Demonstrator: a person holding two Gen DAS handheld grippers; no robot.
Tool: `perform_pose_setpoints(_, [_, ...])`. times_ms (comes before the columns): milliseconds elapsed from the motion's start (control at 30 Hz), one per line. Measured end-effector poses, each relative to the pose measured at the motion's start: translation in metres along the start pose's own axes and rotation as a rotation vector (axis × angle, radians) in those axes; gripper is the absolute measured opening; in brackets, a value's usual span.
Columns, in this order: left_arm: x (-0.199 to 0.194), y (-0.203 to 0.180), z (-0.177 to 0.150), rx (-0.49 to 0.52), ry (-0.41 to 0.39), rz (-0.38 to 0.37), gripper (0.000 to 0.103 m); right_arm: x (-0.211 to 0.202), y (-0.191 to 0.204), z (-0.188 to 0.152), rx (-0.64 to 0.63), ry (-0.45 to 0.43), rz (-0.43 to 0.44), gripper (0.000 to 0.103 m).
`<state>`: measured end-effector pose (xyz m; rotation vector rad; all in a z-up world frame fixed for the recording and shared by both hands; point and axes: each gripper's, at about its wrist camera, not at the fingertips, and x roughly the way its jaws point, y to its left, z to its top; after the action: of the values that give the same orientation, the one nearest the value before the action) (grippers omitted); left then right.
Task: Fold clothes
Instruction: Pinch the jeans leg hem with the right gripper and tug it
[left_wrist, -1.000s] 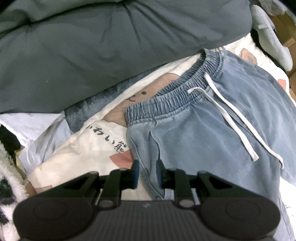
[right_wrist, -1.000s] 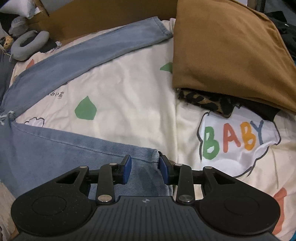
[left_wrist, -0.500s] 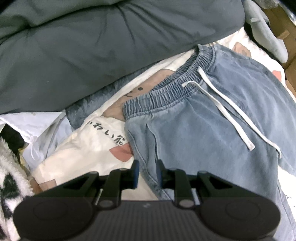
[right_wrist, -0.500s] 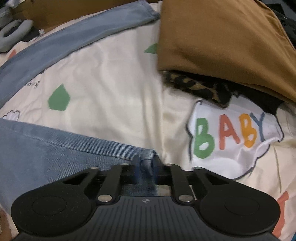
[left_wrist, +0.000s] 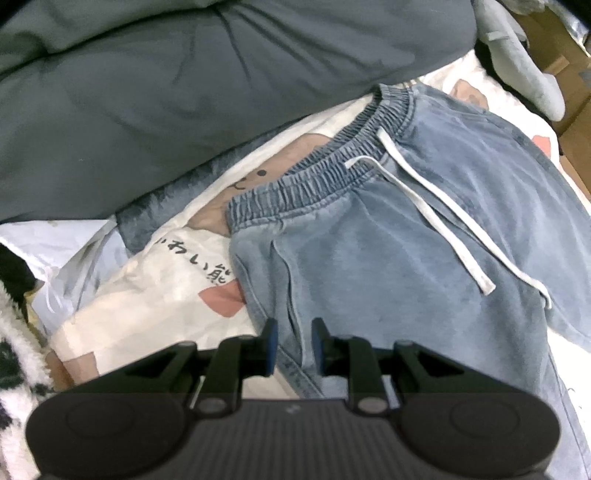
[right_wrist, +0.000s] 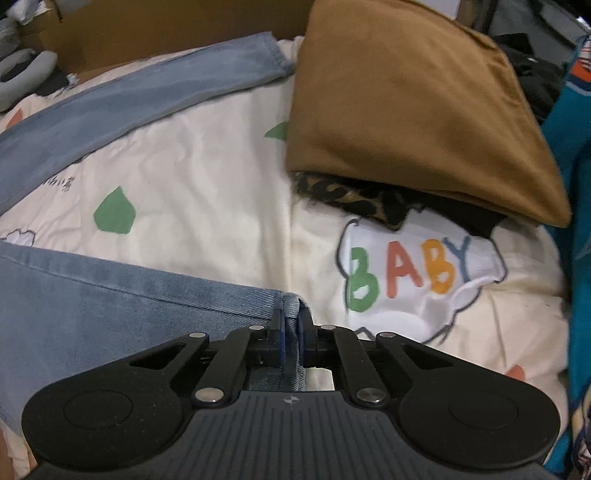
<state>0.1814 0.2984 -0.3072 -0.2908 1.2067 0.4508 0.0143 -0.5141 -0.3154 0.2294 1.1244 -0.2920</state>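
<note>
**Fingers pinch one trouser hem while the other pair straddles the side seam**

Fingers of the right gripper (right_wrist: 291, 341) are pressed together on the hem corner of the near leg of the blue trousers (right_wrist: 110, 295), a small ridge of denim standing up between the pads. That clamp suits lifting the leg end to carry it over, which is my reading of why it sits at the very corner.

Largest in view, the bed sheet (right_wrist: 207, 192), cream with cartoon prints, carries everything. On it the trousers lie spread open: in the left wrist view the seat and hips (left_wrist: 424, 258) are flat, and in the right wrist view the two legs splay apart, the far leg (right_wrist: 147, 96) running off towards a folded brown garment (right_wrist: 413, 110) that rests on darker clothes, likely a stack kept clear of the work.

Next down, the elastic waistband (left_wrist: 321, 173) lies just beside a grey duvet (left_wrist: 184, 92), with the white drawstring (left_wrist: 436, 221) trailing loose across the front.

Smallest, the left gripper (left_wrist: 293, 339) has its fingers apart, one either side of the outer side seam near the hip, placed where a closing pinch would hold the top end while the leg folds
</note>
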Motion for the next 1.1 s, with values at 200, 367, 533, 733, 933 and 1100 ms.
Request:
perform_pose_setpoints(200, [0.001, -0.002, 0.0, -0.004, 0.001, -0.014, 0.021, -0.006, -0.002, -0.003, 0.031, 0.004, -0.065, 0.003])
perform_pose_setpoints(367, [0.007, -0.004, 0.002, -0.015, 0.004, -0.024, 0.021, -0.006, -0.002, -0.008, 0.066, 0.019, -0.099, 0.003])
perform_pose_setpoints(533, [0.021, -0.008, -0.003, -0.02, 0.028, -0.026, 0.021, 0.002, -0.001, -0.011, 0.094, 0.049, -0.124, 0.003])
perform_pose_setpoints(733, [0.04, -0.009, -0.013, -0.035, 0.069, -0.014, 0.021, 0.028, -0.001, -0.008, 0.087, 0.089, -0.119, 0.004])
perform_pose_setpoints(933, [0.048, -0.009, -0.026, -0.05, 0.083, -0.027, 0.037, 0.024, -0.009, -0.008, 0.057, 0.065, -0.036, 0.03])
perform_pose_setpoints(1100, [0.05, -0.011, -0.032, -0.048, 0.097, -0.021, 0.037, 0.029, -0.017, -0.004, 0.068, 0.056, -0.004, 0.036])
